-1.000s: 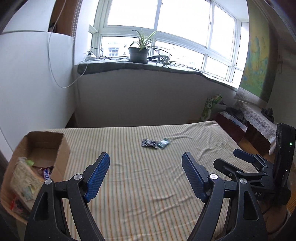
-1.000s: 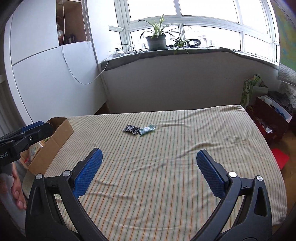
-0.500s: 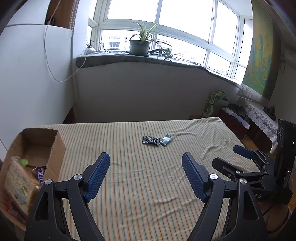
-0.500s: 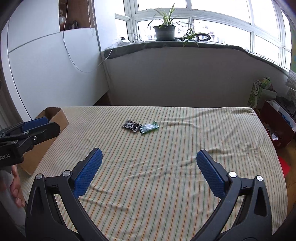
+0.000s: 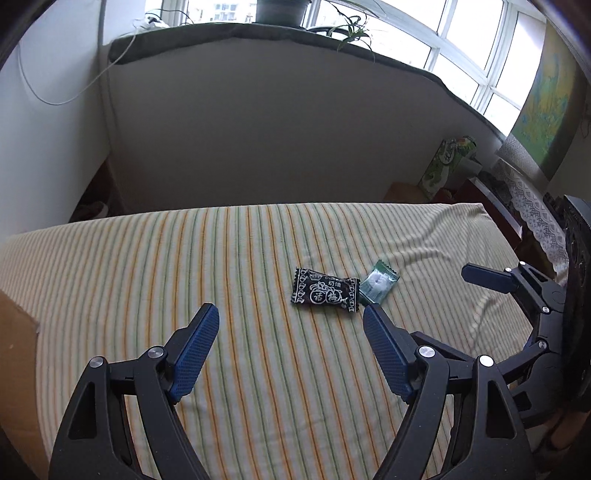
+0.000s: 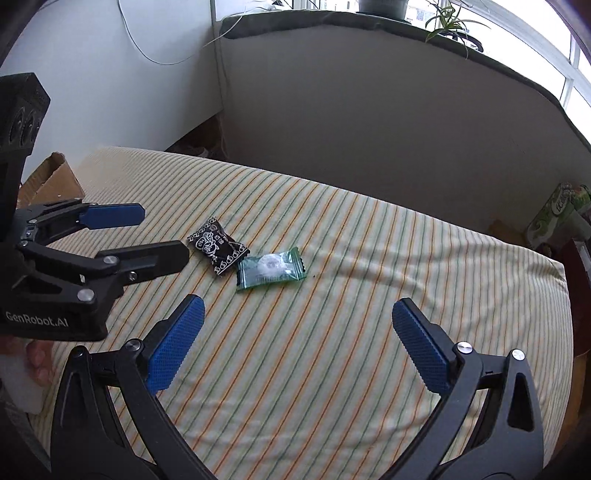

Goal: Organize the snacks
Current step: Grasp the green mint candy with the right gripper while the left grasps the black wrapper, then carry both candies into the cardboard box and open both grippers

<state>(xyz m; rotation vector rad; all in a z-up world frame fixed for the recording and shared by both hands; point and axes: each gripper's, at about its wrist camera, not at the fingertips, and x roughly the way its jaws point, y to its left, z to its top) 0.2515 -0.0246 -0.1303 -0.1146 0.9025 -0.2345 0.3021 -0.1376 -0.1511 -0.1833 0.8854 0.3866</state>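
Daylight comes through a wide window (image 5: 465,48) over a dark-topped ledge (image 5: 280,33) holding a potted plant (image 6: 384,7) (cropped at the top). Below, a pale wall (image 5: 258,129) backs a striped bed (image 5: 147,266).

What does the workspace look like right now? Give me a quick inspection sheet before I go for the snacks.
Surface: striped bedcover, slightly wrinkled, bare apart from two snacks.
Job's things: black candy packet and green candy packet lie flat, touching or nearly so; cardboard box at the bed's left edge, contents not visible.
Clutter: nothing seen on the bed.
Grippers: left gripper open, empty, short of the black packet; right gripper open, empty, short of the green packet.
Cables: thin white cable hangs on the wall, clear of the bed.
Surroundings: potted plant on the window ledge; green-printed package and furniture beside the bed on the right.
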